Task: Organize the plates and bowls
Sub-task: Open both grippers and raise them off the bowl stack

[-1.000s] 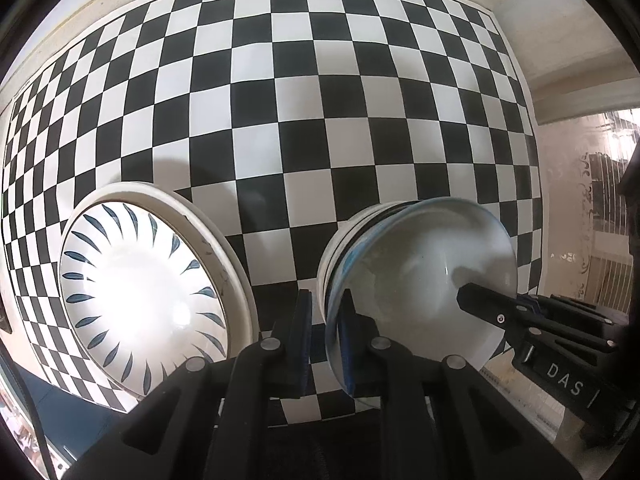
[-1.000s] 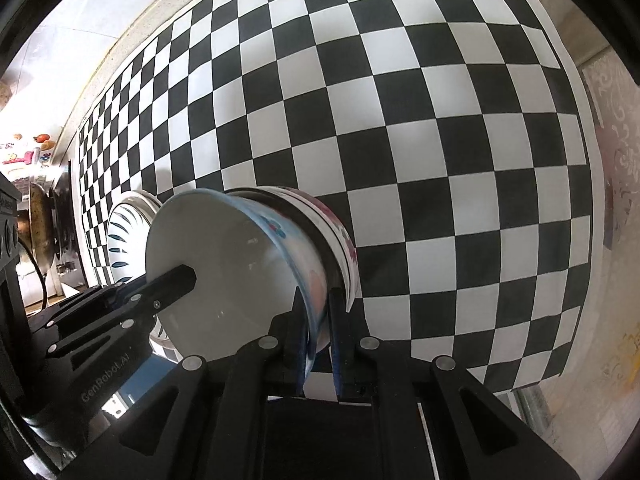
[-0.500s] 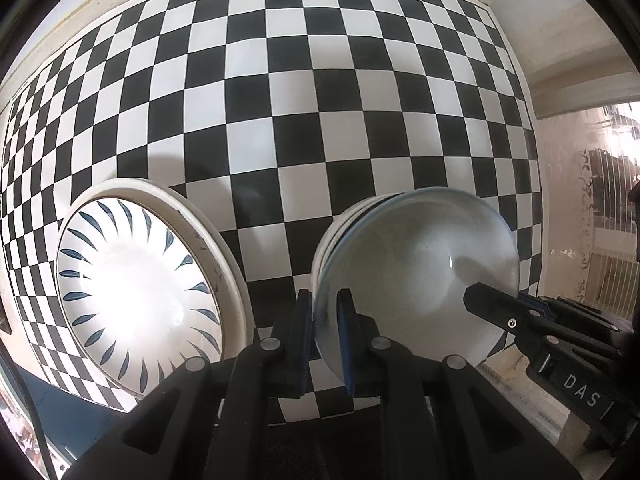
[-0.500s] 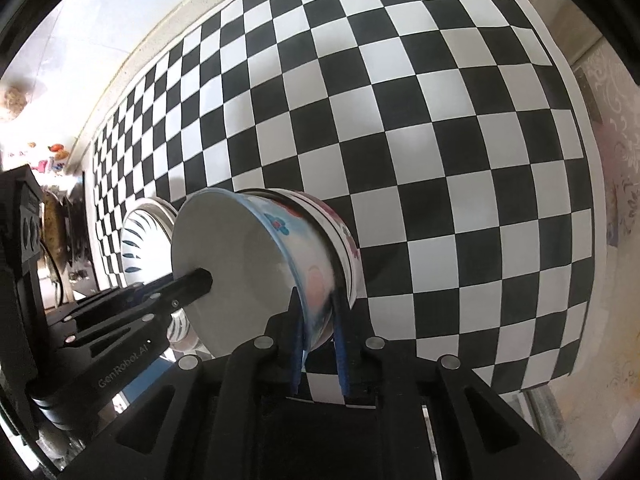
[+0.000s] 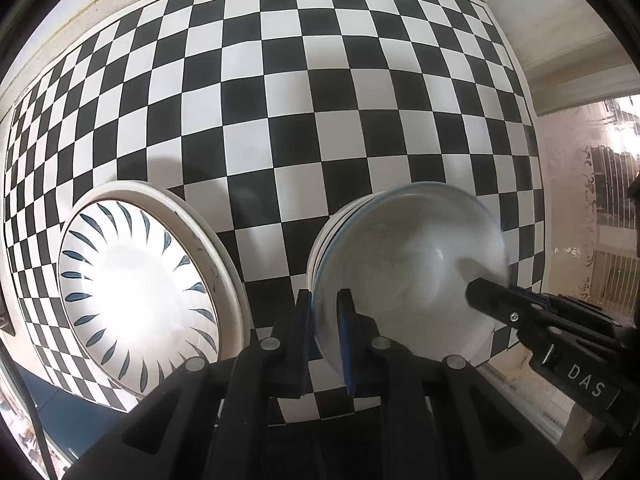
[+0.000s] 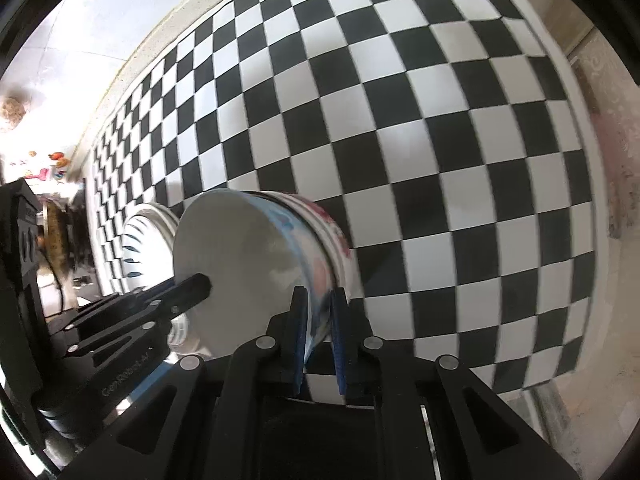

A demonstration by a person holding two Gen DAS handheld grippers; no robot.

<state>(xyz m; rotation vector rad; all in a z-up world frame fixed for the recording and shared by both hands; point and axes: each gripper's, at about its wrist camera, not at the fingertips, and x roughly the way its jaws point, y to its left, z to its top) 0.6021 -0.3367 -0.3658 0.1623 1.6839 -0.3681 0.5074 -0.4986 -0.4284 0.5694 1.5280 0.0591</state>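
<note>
Since a second ago both my grippers are carrying the top bowl [image 5: 408,276] a little farther over the bowls nested beneath it, and in the right wrist view the checkered cloth [image 6: 400,120] is blurring with the motion. My left gripper [image 5: 325,344] is clamping the bowl's near rim, one blue pad [image 5: 305,340] outside the wall and the other inside. My right gripper [image 6: 320,336] is pinching the opposite rim the same way, its pads closed on the painted wall. I am holding the bowl tilted, its white inside holding nothing that I can see. It is sitting partly in a stack of bowls [image 6: 340,248] near the right edge of the cloth. Toward the left edge, a patterned plate [image 5: 136,292] with dark leaf strokes is lying in a wider cream plate [image 5: 228,272].

My left wrist view is showing the whole plate face and the bowl's glossy inside; my right wrist view is showing the bowl's blue and pink outer decoration and only a sliver of the plate. Lettering "DAS" is reading on my right gripper's body in the left view, and "GenRobot.AI" on my left gripper's body in the right view.
</note>
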